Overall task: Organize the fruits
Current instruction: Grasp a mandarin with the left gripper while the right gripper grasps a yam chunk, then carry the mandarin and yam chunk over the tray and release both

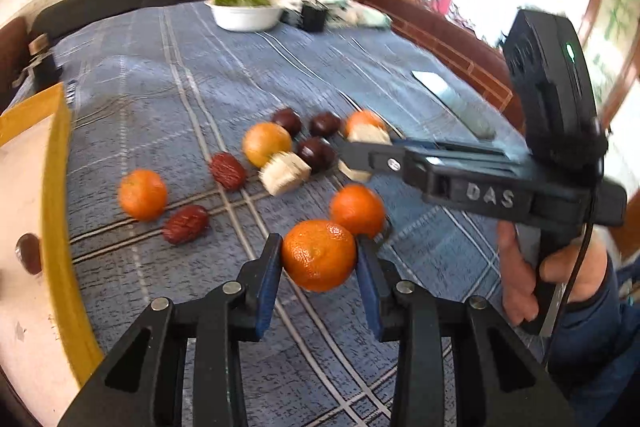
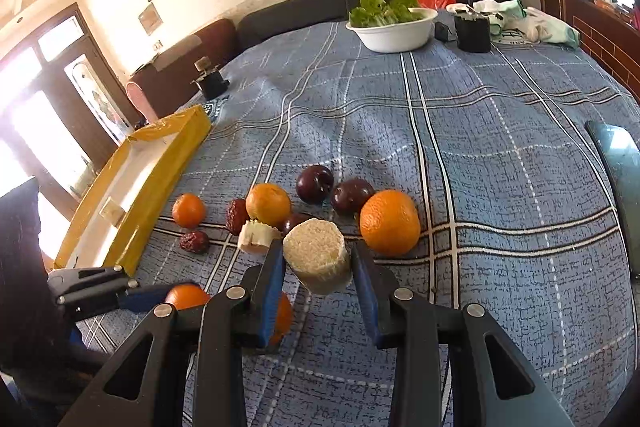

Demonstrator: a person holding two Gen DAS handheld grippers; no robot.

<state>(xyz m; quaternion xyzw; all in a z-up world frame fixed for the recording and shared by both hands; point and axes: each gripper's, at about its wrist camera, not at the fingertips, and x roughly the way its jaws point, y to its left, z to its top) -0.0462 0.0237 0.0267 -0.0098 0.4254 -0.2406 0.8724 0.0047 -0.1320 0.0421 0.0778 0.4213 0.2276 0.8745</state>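
My left gripper [image 1: 319, 247] is shut on a tangerine [image 1: 318, 259], its blue pads pressing both sides, just above the blue checked cloth [image 1: 168, 99]. My right gripper [image 2: 317, 250] is shut on a pale, rough cylinder piece [image 2: 318, 259]. On the cloth lie loose oranges [image 2: 389, 221], dark plums [image 2: 314, 183], wrinkled red dates [image 2: 194, 241] and a second pale piece [image 2: 256, 235]. A yellow-rimmed tray [image 1: 60, 187] stands at the left with one dark plum [image 1: 29, 253] in it. The left wrist view shows the right gripper [image 1: 356, 155] over the plums, a hand on its handle.
A white bowl of lettuce [image 2: 394, 27], a black box [image 2: 472, 33] and crumpled cloths [image 2: 536, 21] sit at the far end. A phone [image 2: 616, 155] lies at the right edge. A dark sofa back [image 2: 304, 7] runs behind.
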